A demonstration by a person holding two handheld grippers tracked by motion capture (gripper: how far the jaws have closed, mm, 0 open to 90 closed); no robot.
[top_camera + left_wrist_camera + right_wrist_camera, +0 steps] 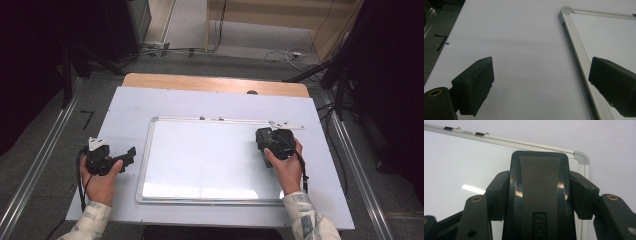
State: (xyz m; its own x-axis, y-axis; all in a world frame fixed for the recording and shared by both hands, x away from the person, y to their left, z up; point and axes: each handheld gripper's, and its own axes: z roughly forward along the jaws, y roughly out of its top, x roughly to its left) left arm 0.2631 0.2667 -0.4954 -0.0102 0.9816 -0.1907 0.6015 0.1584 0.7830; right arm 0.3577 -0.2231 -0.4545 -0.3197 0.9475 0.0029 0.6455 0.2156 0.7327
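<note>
Overhead, high view. Item one: whiteboard [210, 160], aluminium-framed, lying flat on the pale sheet that covers the counter [125, 105], long edge toward the person; laid flat so its surface can be wiped from above. Item two: right gripper [264, 142], held in the right hand [286, 167] over the board's far right corner, carrying a black whiteboard eraser [270, 139]. Item three: left gripper [131, 152], in the left hand [100, 180], parked off the board just beside its left frame edge, apparently idle and kept out of the wiping path.

Left gripper view. Fingers [475, 86] spread wide, nothing between them; bare counter sheet [519, 50] lies under the gap. One finger overlaps the whiteboard [614, 40] frame's left rail, whose rounded corner sits at upper right.

Right gripper view. Fingers [497, 197] pinch the whiteboard eraser [540, 195] by its two long sides, body pointing forward along the fingers, a grip that judging by the pose keeps the felt face down toward the board. Ahead: whiteboard [461, 162] surface unmarked where visible, frame corner at upper right, two small dark clips [479, 133] on the far rail.
</note>
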